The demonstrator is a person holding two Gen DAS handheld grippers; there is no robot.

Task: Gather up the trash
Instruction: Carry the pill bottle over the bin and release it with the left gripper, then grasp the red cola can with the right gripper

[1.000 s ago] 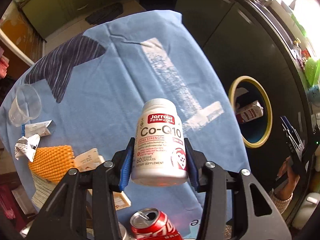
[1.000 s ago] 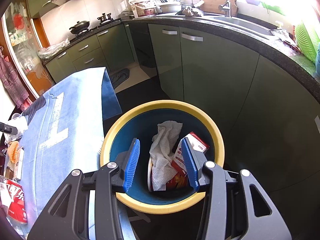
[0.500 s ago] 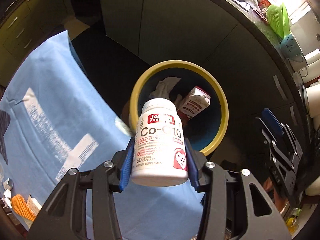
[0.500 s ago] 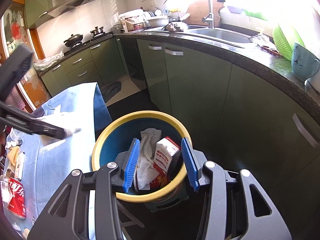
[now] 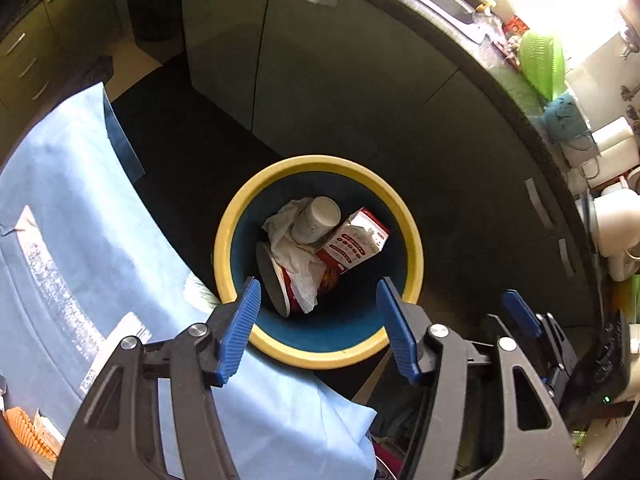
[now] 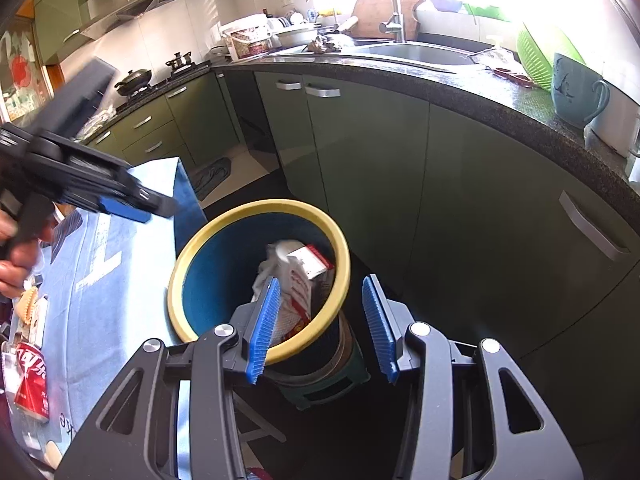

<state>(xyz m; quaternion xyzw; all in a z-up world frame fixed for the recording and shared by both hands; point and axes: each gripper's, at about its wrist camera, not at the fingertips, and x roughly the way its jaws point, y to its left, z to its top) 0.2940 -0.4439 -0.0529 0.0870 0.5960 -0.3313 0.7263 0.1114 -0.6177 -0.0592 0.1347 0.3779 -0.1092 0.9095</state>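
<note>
The yellow-rimmed blue bin (image 5: 224,256) stands on the floor beside the table. Inside lie a white pill bottle (image 5: 316,220), a red-and-white carton (image 5: 356,244), a crumpled white tissue (image 5: 288,248) and a red wrapper. My left gripper (image 5: 318,320) is open and empty, directly above the bin. My right gripper (image 6: 324,320) is open and empty, above the near rim of the bin (image 6: 180,272). The carton (image 6: 300,280) shows in that view too. The left gripper (image 6: 124,208) appears there at the left.
A table under a blue cloth (image 5: 72,248) lies left of the bin. A red soda can (image 6: 32,384) and an orange mesh piece (image 6: 28,304) lie on it. Green cabinets (image 6: 460,200) and a dark countertop (image 6: 500,100) curve behind and to the right.
My left gripper carried the pill bottle from over the table to above the bin and opened; the bottle now lies in the bin. My right gripper drew back toward the bin's near rim.
</note>
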